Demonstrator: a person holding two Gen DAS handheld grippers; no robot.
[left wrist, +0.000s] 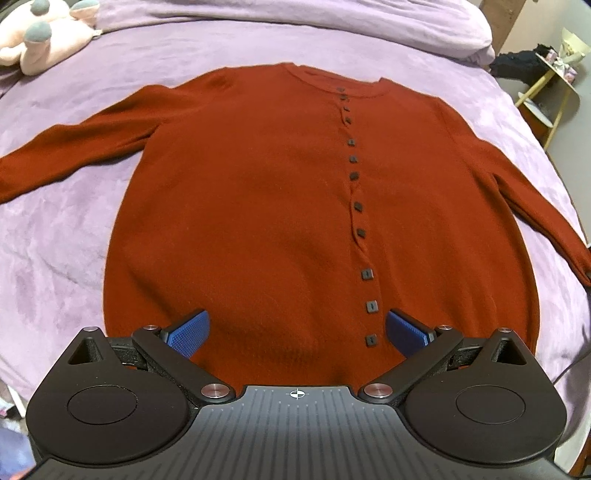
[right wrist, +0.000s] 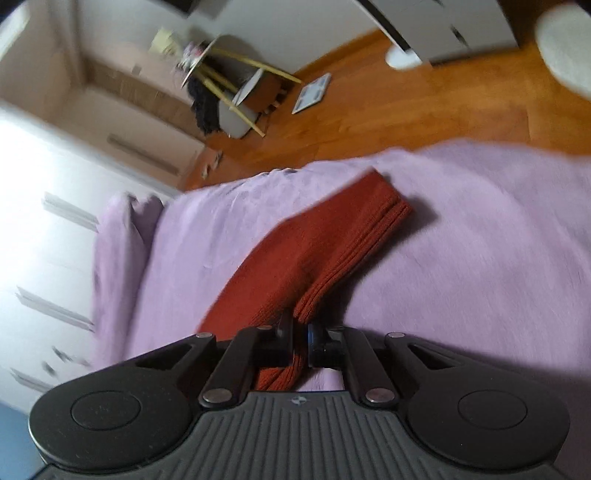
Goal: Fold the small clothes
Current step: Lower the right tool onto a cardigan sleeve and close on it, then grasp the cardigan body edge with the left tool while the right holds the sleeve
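Observation:
A rust-red buttoned cardigan [left wrist: 258,206] lies flat, front up, on the lilac bedspread [left wrist: 55,240], both sleeves spread out. My left gripper [left wrist: 297,328] is open with blue pads, hovering over the cardigan's bottom hem, near the lowest buttons. In the right wrist view my right gripper [right wrist: 301,334] is shut on the ribbed cuff of a red sleeve [right wrist: 317,251], which is lifted off the bedspread [right wrist: 480,240]. The view is blurred.
A pink plush toy [left wrist: 40,33] lies at the bed's far left. A lilac pillow [left wrist: 332,22] runs along the head. Beyond the bed's right edge stand a small side table [left wrist: 554,74], wooden floor [right wrist: 406,103] and white drawers [right wrist: 48,221].

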